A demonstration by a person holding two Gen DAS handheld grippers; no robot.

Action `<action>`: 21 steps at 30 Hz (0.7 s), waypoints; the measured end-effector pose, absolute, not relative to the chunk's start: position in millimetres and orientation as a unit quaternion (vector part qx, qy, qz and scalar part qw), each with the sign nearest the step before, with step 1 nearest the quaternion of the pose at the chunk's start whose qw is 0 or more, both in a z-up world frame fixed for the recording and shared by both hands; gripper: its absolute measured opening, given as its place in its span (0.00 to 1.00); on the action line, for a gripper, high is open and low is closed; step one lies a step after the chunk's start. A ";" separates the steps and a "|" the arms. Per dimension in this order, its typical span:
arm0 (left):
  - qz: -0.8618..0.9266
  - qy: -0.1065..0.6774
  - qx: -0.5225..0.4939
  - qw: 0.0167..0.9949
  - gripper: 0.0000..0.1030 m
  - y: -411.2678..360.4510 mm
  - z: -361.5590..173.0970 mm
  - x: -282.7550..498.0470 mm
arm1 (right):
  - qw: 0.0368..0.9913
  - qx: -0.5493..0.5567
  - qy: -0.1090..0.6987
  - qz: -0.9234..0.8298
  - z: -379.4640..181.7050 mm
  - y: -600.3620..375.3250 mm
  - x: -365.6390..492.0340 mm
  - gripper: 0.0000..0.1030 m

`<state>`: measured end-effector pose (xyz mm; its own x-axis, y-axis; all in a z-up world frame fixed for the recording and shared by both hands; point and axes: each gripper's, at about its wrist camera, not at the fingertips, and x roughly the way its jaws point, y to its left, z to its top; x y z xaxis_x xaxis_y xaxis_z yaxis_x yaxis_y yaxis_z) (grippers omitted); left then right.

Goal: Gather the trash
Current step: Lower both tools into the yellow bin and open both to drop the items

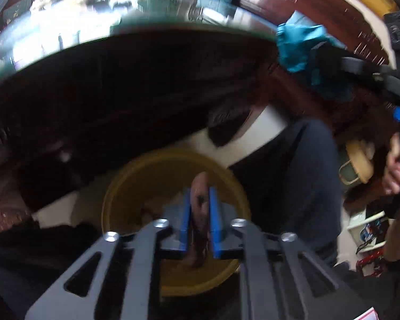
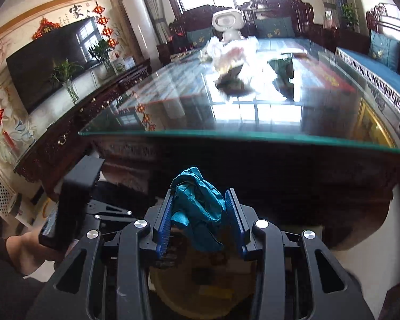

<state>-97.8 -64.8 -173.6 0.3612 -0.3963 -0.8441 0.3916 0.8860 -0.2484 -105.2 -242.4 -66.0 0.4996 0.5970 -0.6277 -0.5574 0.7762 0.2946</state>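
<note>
My left gripper (image 1: 199, 194) is shut on a thin brownish scrap of trash (image 1: 199, 213) and holds it over a round yellow bin (image 1: 136, 184) on the floor below the table. My right gripper (image 2: 201, 194) is shut on a crumpled teal wrapper (image 2: 197, 208), also above the yellow bin (image 2: 173, 293). That teal wrapper shows in the left wrist view (image 1: 296, 45) at the upper right. More trash, white crumpled paper (image 2: 226, 53) and a dark wrapper (image 2: 230, 80), lies on the glass table top (image 2: 173, 112).
The dark wooden table with its glass top edge (image 1: 66, 45) stands right in front. A white toy robot (image 2: 228, 24) stands at the table's far end. A TV cabinet (image 2: 66, 122) runs along the left, a blue-cushioned bench (image 2: 373, 72) along the right.
</note>
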 end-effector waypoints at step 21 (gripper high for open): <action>-0.152 0.534 -0.010 0.832 0.86 -17.0 -190.4 -103.9 | 0.800 -0.007 0.492 0.343 -151.0 -211.3 -125.4 0.56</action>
